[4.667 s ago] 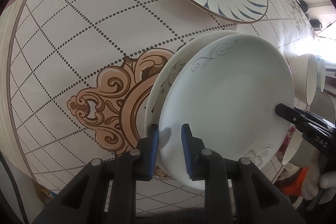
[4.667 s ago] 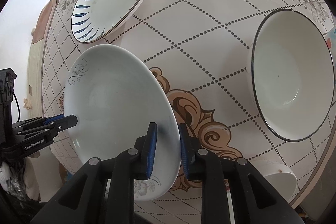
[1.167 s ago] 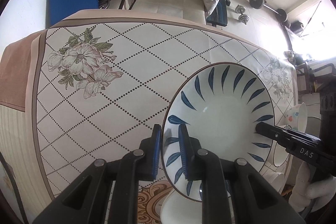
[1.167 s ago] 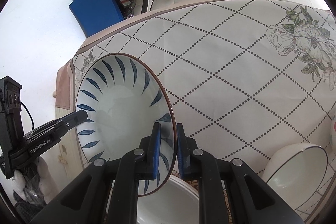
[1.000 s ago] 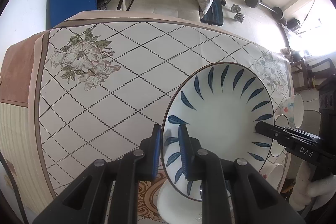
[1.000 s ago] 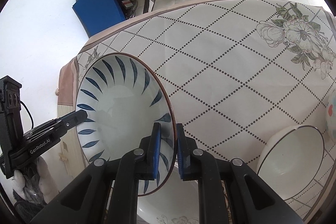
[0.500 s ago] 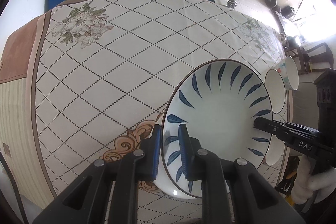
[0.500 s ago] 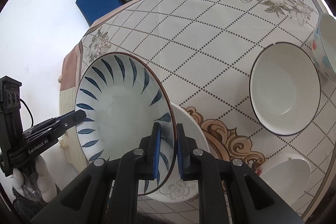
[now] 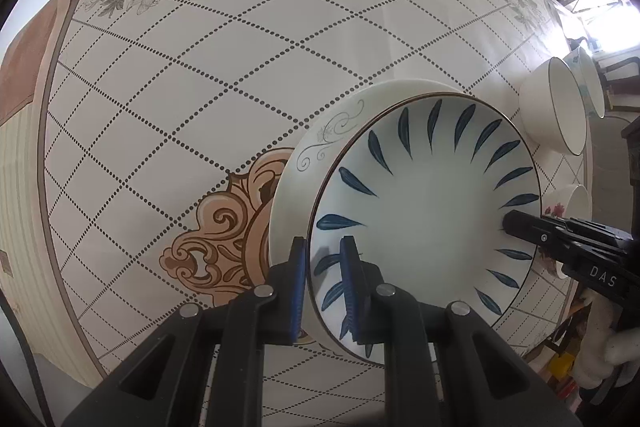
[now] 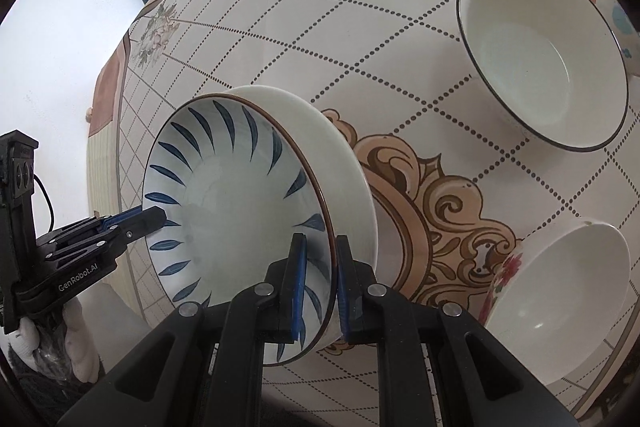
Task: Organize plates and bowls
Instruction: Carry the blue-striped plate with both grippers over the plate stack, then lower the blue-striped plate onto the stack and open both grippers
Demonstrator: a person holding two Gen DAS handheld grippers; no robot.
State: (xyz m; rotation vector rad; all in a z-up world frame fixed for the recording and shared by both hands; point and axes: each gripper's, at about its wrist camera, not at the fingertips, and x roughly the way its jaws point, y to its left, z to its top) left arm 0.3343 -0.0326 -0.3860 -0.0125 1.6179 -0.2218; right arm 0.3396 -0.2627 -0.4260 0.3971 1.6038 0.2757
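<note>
A white plate with blue leaf marks hangs between both grippers, just above a white plate with a grey scroll pattern lying on the table. My left gripper is shut on the blue plate's near rim. My right gripper is shut on the opposite rim and shows in the left wrist view. The left gripper shows at the left of the right wrist view. I cannot tell whether the two plates touch.
A black-rimmed white bowl stands to the right, with a dotted bowl behind it. A flower-painted bowl sits near the table's edge. The checked tablecloth stretches away to the left.
Both grippers carried the blue-leaf plate across the table and down, from the far bare cloth to just over the scroll-pattern plate. The bowls have come into view on the right.
</note>
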